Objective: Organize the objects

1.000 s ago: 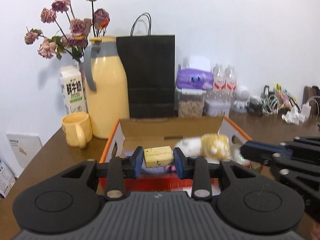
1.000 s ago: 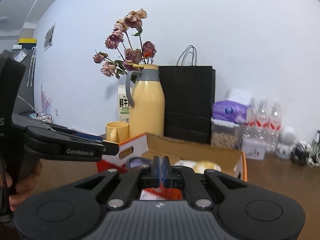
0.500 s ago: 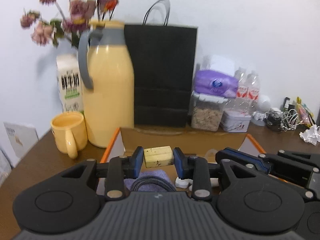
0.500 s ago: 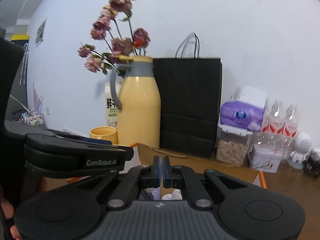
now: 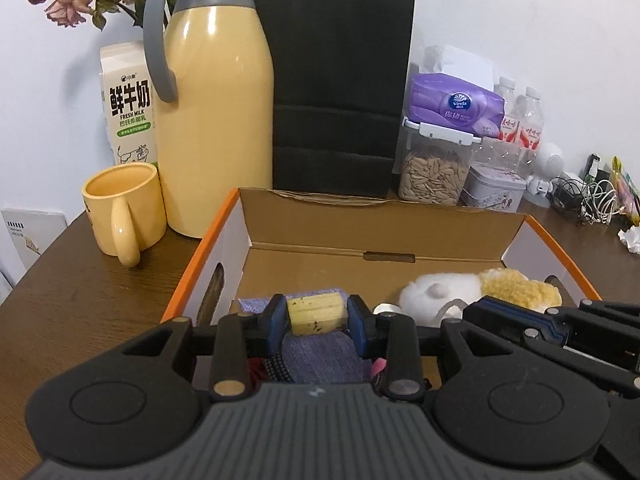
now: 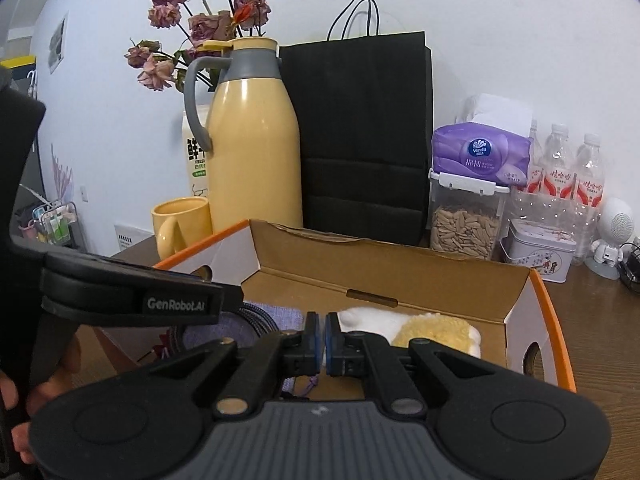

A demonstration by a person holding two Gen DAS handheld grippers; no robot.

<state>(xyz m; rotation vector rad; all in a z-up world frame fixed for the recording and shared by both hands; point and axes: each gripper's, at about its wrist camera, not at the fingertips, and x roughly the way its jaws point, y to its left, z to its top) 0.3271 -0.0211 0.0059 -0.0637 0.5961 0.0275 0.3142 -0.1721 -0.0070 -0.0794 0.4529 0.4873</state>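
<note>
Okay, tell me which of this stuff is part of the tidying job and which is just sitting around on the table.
Part of the job:
left gripper
yellow block it holds
cardboard box
plush toy
purple cloth

Just sitting around:
yellow jug
mug
milk carton
black bag
tissue pack

Both views are evenly and fairly brightly lit by soft indoor light, sharp throughout. White glare streaks sit on the yellow jug, toward 10 o'clock in the left view. The dried flowers cast a faint shadow on the wall. Fisheye bending curves the edges, with dark corners.
</note>
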